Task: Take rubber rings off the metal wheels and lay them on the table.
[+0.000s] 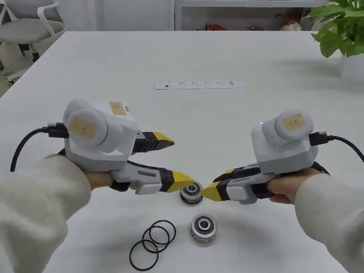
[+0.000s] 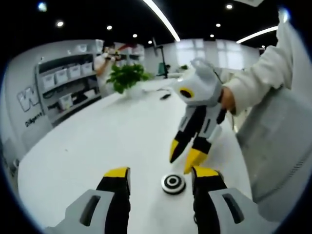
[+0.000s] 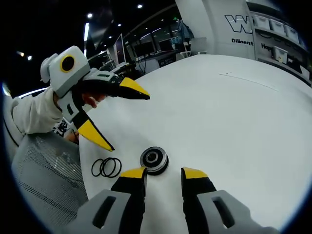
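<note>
**Fig. Ring removal: both grippers closing on one wheel.** The two grippers meet tip to tip over a wheel (image 1: 191, 193) lying flat on the table (image 1: 227, 119).

- **Left gripper** (image 1: 173, 160): jaws spread wide and holding nothing. The lower tip is down beside the wheel and the upper tip is well above it.
- **Right gripper** (image 1: 220, 182): jaws parted by a smaller gap, also empty, with a tip just at the wheel's other side.
- **Left gripper view:** the wheel sits between that gripper's own jaws, closer to one of them.
- **Other parts:** a second wheel (image 1: 203, 226) lies nearer the person. Three rings (image 1: 151, 242), loosely overlapping, lie just beside it on the table.

The wheel between the tips shows a dark outer edge, which is likely a ring still seated. The second wheel looks bare metal at the rim, though it is too small to be sure.

**Judged step:** pin the wheel and peel off its ring. To do this well, one gripper should close across the wheel's body so it cannot slide on the smooth top. The other gripper's tip should hook under the rubber at the edge and roll it outward rather than pull straight up. The freed ring belongs with the three laid out, clear of both wheels.
</note>
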Tool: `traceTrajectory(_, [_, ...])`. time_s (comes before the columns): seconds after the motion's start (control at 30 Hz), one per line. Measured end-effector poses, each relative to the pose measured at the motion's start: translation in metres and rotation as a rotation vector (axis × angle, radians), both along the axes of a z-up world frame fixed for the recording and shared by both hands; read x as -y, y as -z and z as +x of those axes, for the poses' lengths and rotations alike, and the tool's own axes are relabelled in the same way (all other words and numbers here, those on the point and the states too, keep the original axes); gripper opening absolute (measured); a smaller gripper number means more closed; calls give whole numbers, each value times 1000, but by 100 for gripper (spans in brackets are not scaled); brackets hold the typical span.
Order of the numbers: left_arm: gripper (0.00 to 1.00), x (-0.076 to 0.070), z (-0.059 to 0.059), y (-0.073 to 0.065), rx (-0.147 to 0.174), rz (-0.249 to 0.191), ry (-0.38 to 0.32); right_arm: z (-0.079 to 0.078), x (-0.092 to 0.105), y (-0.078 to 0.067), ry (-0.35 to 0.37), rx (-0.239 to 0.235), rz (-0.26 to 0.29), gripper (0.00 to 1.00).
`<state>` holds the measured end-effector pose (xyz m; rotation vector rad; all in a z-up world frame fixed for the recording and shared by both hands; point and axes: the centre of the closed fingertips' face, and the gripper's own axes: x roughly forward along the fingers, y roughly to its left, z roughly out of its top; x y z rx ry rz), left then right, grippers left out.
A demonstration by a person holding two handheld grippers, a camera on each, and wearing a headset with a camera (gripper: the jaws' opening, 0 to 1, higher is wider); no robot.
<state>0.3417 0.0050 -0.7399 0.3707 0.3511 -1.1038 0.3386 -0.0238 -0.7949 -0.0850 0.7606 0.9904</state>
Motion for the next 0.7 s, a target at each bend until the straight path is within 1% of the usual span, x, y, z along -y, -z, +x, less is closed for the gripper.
traceTrajectory(0.07, [51,4,-1,5,-5,0,-3,-1,-1,2,-9,-4,-2,26])
traceTrajectory(0.13, [50,7,-2,10,2,15,5,-3,-2,5,-18,-2,-10,27])
traceTrajectory(0.2, [46,8,0,13,6,22,1,-5,-2,7,-28,2,-14,28])
traceTrajectory(0.33, [40,6,4,18,-7,12,-30,-6,-5,9,-45,18,-23,30])
traceTrajectory(0.4, [36,5,3,20,-3,17,-28,-7,-7,10,-58,28,-23,30])
traceTrajectory(0.47, [34,5,4,22,-13,13,-32,-9,-10,11,-73,39,-29,30])
traceTrajectory(0.53, [32,7,3,25,-14,11,-33,-9,-11,12,-84,49,-36,30])
traceTrajectory(0.63, [28,10,1,30,-15,30,-25,-9,-13,14,-96,65,-49,29])
traceTrajectory(0.7, [28,11,-1,35,-25,42,-16,-10,-13,15,-100,68,-54,29])
